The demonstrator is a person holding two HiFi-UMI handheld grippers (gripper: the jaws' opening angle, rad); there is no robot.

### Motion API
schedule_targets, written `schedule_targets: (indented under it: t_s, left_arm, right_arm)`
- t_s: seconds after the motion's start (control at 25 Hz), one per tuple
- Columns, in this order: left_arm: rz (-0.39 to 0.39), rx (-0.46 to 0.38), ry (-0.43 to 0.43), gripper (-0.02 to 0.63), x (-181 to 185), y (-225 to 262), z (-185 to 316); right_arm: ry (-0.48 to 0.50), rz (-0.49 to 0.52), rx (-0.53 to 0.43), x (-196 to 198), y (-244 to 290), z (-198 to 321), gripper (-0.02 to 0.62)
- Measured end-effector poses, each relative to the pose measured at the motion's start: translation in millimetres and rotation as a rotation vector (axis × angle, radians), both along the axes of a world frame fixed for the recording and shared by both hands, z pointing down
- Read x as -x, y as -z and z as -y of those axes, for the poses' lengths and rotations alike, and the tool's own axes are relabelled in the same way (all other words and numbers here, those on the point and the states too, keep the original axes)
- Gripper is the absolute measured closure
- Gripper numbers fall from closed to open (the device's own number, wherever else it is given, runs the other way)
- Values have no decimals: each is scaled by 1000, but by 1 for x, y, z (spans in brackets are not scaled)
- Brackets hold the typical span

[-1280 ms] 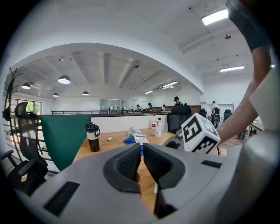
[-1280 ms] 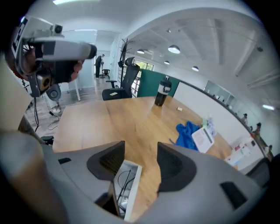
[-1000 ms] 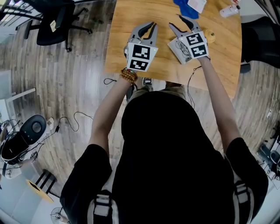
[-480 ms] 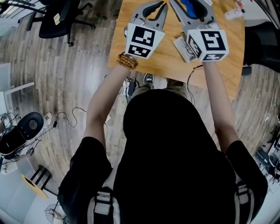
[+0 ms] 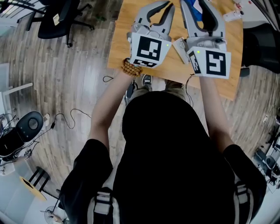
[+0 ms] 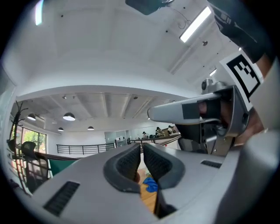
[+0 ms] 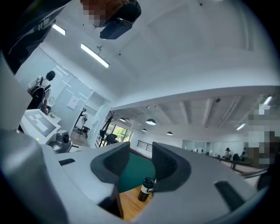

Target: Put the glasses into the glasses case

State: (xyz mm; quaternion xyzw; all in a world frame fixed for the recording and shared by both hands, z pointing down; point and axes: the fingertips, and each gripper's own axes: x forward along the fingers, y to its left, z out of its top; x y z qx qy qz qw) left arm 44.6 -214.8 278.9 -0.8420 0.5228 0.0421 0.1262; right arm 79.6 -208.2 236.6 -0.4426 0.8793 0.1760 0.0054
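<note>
Both grippers are held high above the wooden table (image 5: 124,30), close to the head camera and pointing away from me. My left gripper (image 5: 168,4) is shut and empty; in the left gripper view (image 6: 141,147) its pads nearly touch. The jaws of my right gripper (image 5: 195,4) are closing, with a gap and nothing between them (image 7: 141,151). A white flat case-like thing (image 5: 180,46) lies on the table between the grippers, mostly hidden by the right one. I cannot make out the glasses.
A blue cloth (image 5: 192,9) lies at the table's far side, also seen past the left jaws as the blue cloth (image 6: 151,184). A dark bottle (image 7: 145,189) stands on the table. A white item (image 5: 232,15) lies far right. An office chair (image 5: 61,17) stands left.
Both grippers have risen from just above the table toward the camera and tipped up to point level. The right jaws have narrowed. The white case now shows only as a sliver.
</note>
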Motion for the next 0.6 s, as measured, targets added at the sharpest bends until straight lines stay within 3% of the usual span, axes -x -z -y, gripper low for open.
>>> schedule_targets:
  t_s: [0.28, 0.6]
  left_arm:
    - [-45, -30, 61, 569, -7, -5, -22]
    - [-76, 29, 74, 569, -35, -27, -24]
  right_arm:
    - [-70, 41, 74, -26, -31, -8, 457]
    - [-170, 49, 112, -64, -66, -15, 536]
